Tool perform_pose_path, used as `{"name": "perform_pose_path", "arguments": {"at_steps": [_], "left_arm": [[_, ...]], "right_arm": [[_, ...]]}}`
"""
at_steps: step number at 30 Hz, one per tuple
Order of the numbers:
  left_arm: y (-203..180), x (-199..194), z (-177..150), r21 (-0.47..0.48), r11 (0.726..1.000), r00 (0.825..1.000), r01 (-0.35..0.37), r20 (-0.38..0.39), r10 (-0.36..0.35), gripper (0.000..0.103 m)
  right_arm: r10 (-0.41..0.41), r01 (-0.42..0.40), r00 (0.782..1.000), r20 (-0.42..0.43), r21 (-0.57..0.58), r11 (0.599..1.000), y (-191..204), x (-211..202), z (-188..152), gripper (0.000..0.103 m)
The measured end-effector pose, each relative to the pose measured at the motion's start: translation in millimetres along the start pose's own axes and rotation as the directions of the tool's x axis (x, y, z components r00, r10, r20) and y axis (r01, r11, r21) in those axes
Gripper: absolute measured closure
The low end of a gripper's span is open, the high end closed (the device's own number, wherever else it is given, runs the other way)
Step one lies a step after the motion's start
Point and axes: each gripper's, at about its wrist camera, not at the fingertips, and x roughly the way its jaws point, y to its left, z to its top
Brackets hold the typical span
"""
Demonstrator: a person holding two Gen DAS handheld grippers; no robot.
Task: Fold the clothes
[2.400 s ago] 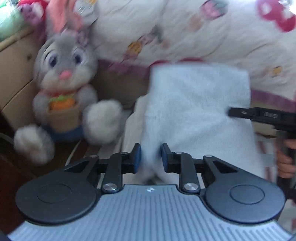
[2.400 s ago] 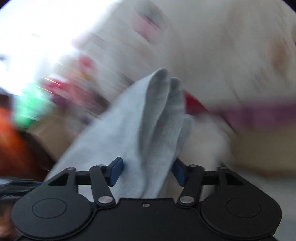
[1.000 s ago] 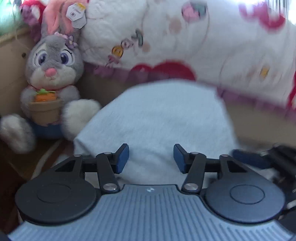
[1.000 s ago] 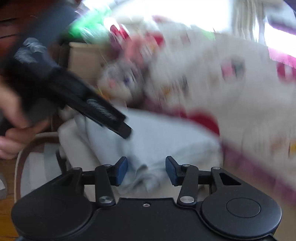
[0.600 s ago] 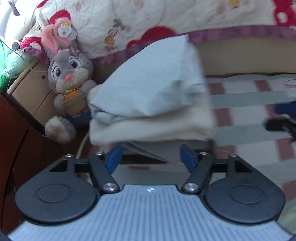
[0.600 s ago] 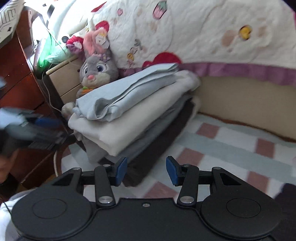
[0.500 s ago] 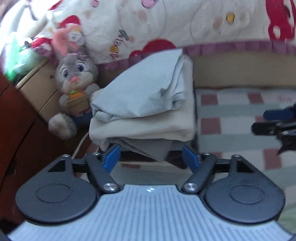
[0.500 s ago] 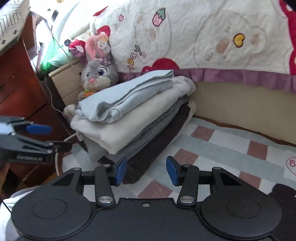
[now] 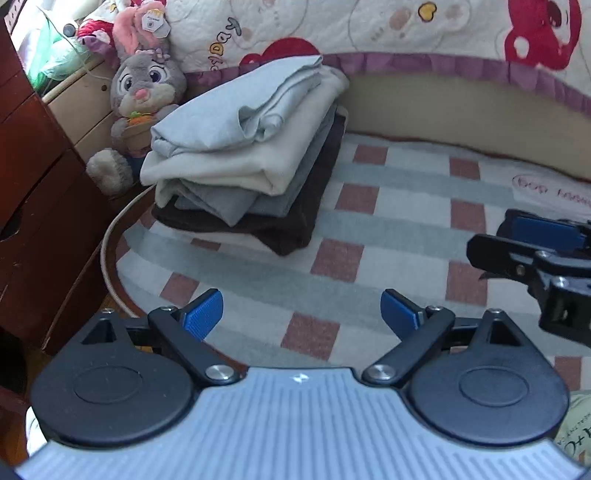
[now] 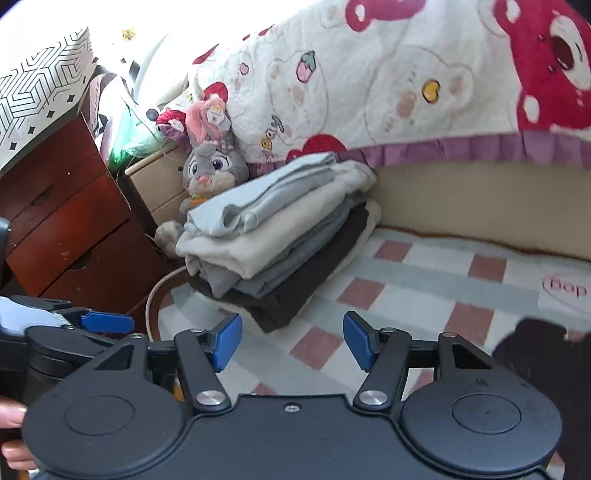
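Observation:
A stack of folded clothes [image 9: 243,158] [image 10: 273,236] rests at the back left of a checked mat [image 9: 388,229] [image 10: 424,280]. A pale blue garment [image 9: 236,118] [image 10: 258,195] lies on top, over cream, grey and dark brown ones. My left gripper [image 9: 301,314] hovers well in front of the stack, its jaws opening wide with only mat between them. My right gripper [image 10: 291,339] is also back from the stack, its jaws opening and empty. A dark garment [image 10: 535,354] lies on the mat at the right edge of the right wrist view.
A grey plush rabbit [image 9: 144,96] [image 10: 210,173] sits behind the stack beside a beige nightstand [image 9: 81,107]. A red-brown wooden dresser [image 9: 33,206] [image 10: 66,229] stands at the left. A bed with a white patterned quilt [image 9: 369,29] [image 10: 388,81] borders the mat's far side.
Both grippers let go of the pale blue garment on top of the stack and pulled back from it. Their jaws have opened wider.

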Motion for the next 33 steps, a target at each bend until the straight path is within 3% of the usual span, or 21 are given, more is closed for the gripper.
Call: {"name": "perform_pose_path", "arguments": {"at_steps": [13, 33], "left_arm": [[-45.0, 4.5, -4.6, 0.112, 0.993, 0.998, -0.031, -0.049, 0.037, 0.006], [-58.4, 4.7, -1.6, 0.123, 0.992, 0.999, -0.016, -0.026, 0.019, 0.006]], "right_arm": [[-0.046, 0.047, 0.997, -0.054, 0.018, 0.999, -16.7, -2.4, -12.2, 0.037], [-0.050, 0.054, 0.997, -0.056, 0.065, 0.996, -38.4, -3.9, -14.6, 0.036]]}}
